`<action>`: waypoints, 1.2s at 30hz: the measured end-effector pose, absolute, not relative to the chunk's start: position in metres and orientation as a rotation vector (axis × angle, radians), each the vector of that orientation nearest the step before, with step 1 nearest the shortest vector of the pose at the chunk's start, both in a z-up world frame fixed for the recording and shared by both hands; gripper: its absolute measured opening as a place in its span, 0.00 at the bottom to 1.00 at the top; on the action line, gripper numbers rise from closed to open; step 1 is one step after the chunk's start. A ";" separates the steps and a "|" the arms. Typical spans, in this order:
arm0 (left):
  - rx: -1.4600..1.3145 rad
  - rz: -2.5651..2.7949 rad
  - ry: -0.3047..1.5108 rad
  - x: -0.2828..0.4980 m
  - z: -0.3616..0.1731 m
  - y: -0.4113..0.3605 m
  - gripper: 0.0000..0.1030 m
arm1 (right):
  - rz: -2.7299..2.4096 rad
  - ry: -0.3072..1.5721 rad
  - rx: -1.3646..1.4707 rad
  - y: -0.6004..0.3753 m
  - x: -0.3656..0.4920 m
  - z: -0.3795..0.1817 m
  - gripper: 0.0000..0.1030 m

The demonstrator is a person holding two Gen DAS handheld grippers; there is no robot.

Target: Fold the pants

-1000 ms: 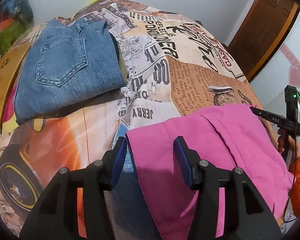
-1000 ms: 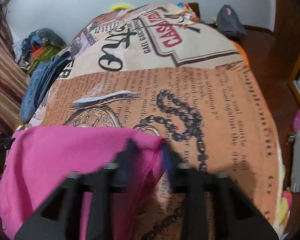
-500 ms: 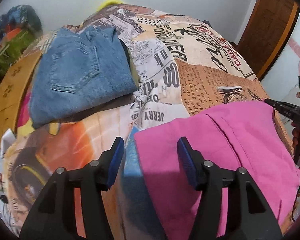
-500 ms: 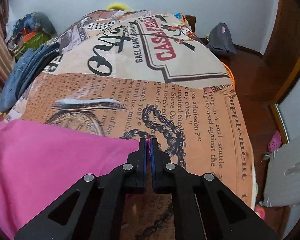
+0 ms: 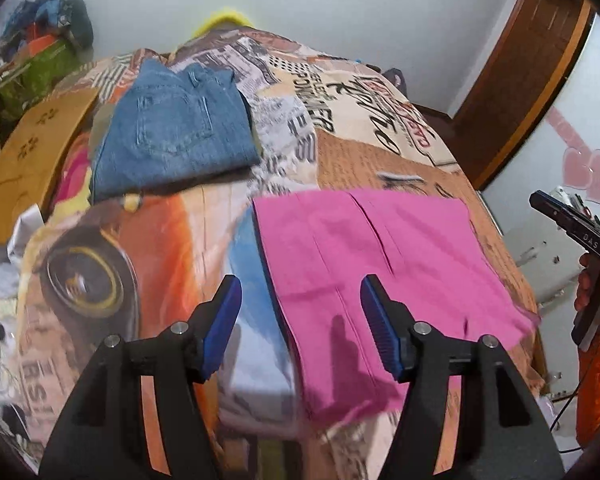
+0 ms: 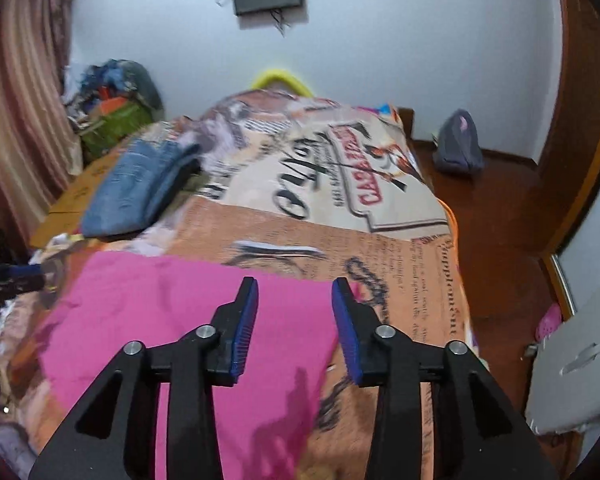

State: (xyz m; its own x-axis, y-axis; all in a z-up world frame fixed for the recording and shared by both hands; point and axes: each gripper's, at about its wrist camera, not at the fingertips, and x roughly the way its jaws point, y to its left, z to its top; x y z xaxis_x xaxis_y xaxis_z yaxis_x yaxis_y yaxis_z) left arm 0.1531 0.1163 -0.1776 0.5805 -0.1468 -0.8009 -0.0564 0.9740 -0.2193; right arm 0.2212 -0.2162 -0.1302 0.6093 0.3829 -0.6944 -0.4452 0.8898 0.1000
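The pink pants (image 5: 384,256) lie folded flat on the printed bedspread (image 5: 164,240), near its front edge. They also show in the right wrist view (image 6: 188,320). My left gripper (image 5: 300,324) is open and empty, raised above the pants' left edge. My right gripper (image 6: 294,326) is open and empty, raised above the pants' right corner. The right gripper also shows at the right edge of the left wrist view (image 5: 572,228).
Folded blue jeans (image 5: 172,136) lie at the back left of the bed, also in the right wrist view (image 6: 140,188). A wooden board (image 5: 32,152) sits at the left. Clutter (image 6: 112,108) is piled by the wall. A grey bag (image 6: 458,148) is on the floor.
My right gripper has opened and let go of the pants' corner, then lifted back. My left gripper has lifted and drawn back. The pants now lie flat.
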 end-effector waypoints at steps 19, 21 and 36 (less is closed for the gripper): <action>-0.433 -0.152 1.082 0.145 -0.237 0.092 0.67 | 0.603 0.959 -0.094 -0.172 0.157 -0.212 0.44; -0.401 -0.156 1.076 0.152 -0.236 0.086 0.67 | 0.604 0.957 -0.069 -0.176 0.153 -0.214 0.46; -0.204 -0.123 0.938 0.143 -0.190 0.073 0.20 | 0.586 0.914 -0.032 -0.177 0.159 -0.186 0.47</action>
